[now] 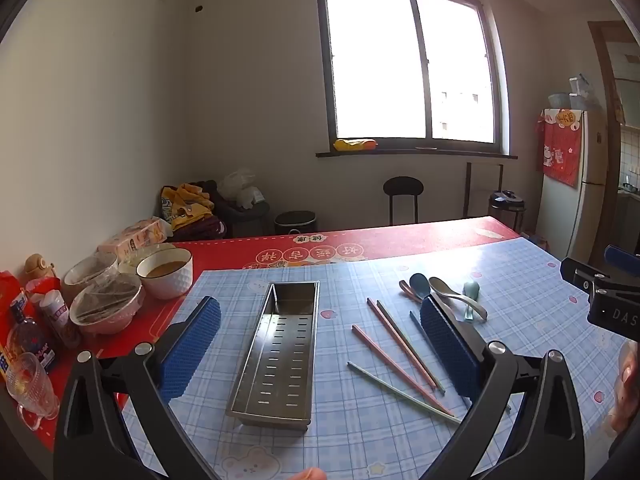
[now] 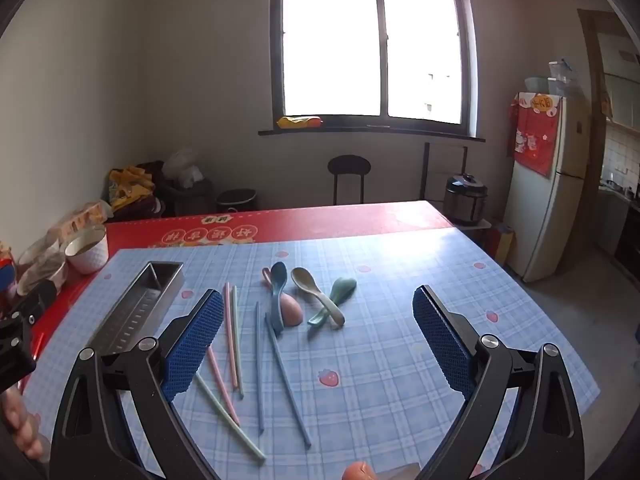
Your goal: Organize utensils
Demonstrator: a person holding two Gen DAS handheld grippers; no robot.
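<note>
A worktop (image 1: 440, 236) under a red cloth and a blue checked mat (image 1: 360, 432). At nine o'clock, bowls (image 1: 165, 274), a glass (image 1: 30, 386) and bottles (image 1: 28, 338). At twelve, a window (image 1: 408, 64) and black stool (image 1: 403, 196); at three, a fridge (image 1: 580, 184).

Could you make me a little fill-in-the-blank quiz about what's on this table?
1. The metal tray holds ____ utensils so far.
2. The chopsticks and spoons lie on a ____ checked mat.
3. Both the left gripper and the right gripper are ____.
4. The spoons lie ____ from the camera than the chopsticks.

Missing words: no; blue; open; farther
</note>
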